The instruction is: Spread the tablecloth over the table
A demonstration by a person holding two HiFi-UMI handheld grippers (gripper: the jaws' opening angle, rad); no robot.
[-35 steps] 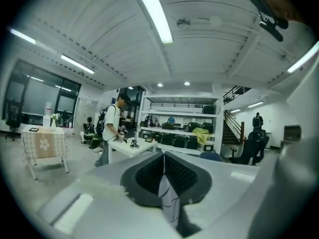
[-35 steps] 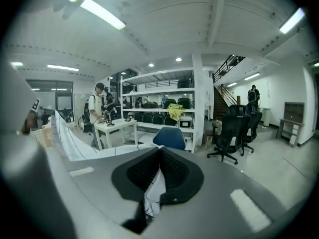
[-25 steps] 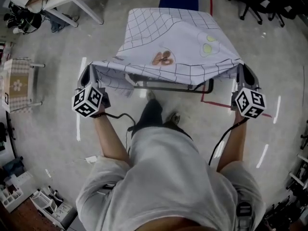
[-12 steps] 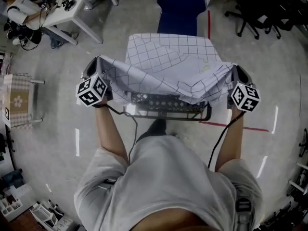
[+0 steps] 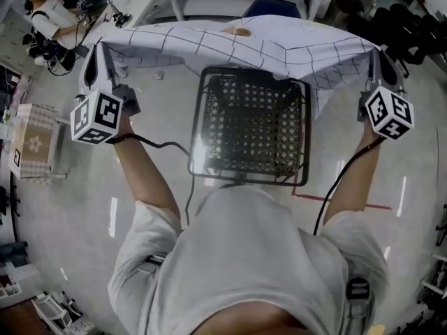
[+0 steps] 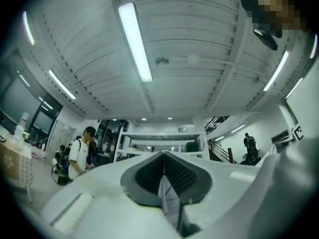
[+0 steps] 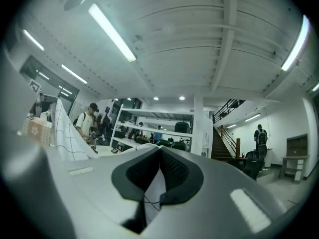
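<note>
Tablecloth (image 5: 279, 47) now raised above table (image 5: 248, 128), left gripper (image 5: 96, 54), right gripper (image 5: 380, 56), jaws pinching corners

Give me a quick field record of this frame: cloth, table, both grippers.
tablecloth: grid-patterned, held aloft, stretched between both grippers
left gripper: fingers shut on one tablecloth edge
right gripper: fingers shut on the opposite edge
table: black mesh top, uncovered in the head view
task state: cloth not yet spread over the table
</note>
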